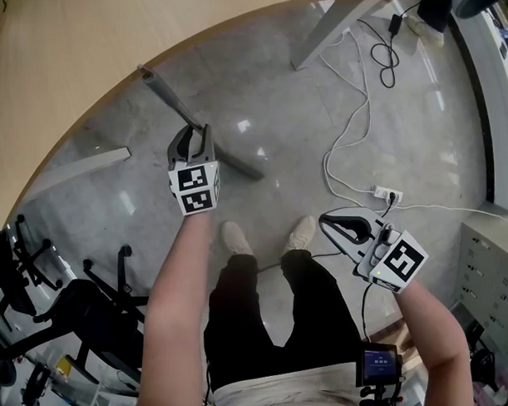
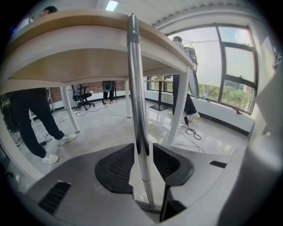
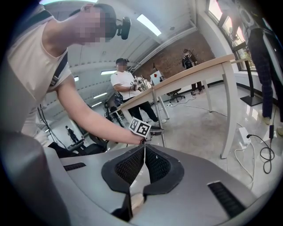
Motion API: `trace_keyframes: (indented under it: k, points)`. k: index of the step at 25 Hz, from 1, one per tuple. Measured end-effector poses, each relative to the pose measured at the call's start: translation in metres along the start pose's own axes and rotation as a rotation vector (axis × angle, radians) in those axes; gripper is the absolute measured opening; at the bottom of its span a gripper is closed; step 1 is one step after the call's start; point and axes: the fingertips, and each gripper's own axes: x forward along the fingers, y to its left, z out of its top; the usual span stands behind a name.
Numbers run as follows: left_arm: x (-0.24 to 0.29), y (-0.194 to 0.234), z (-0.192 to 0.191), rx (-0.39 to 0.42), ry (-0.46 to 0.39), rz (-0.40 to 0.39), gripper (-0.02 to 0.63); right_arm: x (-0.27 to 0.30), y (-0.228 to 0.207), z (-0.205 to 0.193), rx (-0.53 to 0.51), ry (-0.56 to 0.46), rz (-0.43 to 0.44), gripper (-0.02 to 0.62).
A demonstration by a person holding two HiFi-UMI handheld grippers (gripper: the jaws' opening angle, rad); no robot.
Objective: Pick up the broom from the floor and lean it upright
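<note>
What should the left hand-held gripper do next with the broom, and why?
Probably back the left hand-held gripper straight off the broom handle: its jaws stand loose around the handle, which already leans upright against the table edge.

Upper left: wooden tabletop (image 1: pixel 67 75) overhangs, blocking passage.
Centre: broom handle (image 1: pixel 235 158) slants out from the tabletop's edge.
Top centre: table leg (image 1: pixel 331 26).
Upper right: cables (image 1: pixel 353 118) and power strip (image 1: pixel 386 194) on the floor.
Lower left: office chairs (image 1: pixel 76 304).
Middle: bare floor (image 1: pixel 282 99) between handle and cables, open.
</note>
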Motion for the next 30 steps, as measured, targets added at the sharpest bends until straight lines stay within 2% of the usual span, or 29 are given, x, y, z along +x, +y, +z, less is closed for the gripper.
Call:
trace_keyframes:
  k: [5, 11, 17, 21, 23, 26, 30]
  points:
    - [0.001, -0.006, 0.007, 0.03, -0.004, -0.016, 0.17, 0.0, -0.004, 0.001, -0.001, 0.001, 0.0, 0.018]
    - [-0.023, -0.007, 0.011, 0.035, -0.036, -0.046, 0.203, -0.002, -0.004, 0.002, -0.016, 0.004, -0.005, 0.018]
    - [-0.082, -0.008, 0.008, 0.056, -0.054, -0.069, 0.206, -0.006, 0.0, 0.005, -0.021, -0.001, -0.031, 0.018]
    - [-0.152, -0.019, -0.006, 0.028, -0.033, -0.131, 0.202, -0.025, 0.016, 0.013, 0.013, -0.027, -0.072, 0.018]
    - [-0.196, -0.022, -0.012, 0.018, -0.024, -0.163, 0.187, -0.037, 0.032, 0.018, 0.031, -0.05, -0.106, 0.018]
    - [-0.26, -0.032, -0.011, 0.032, -0.021, -0.206, 0.113, -0.057, 0.056, 0.026, 0.056, -0.09, -0.154, 0.018]
    - [-0.321, -0.059, 0.013, 0.02, -0.057, -0.25, 0.046, -0.091, 0.073, 0.045, 0.04, -0.112, -0.163, 0.018]
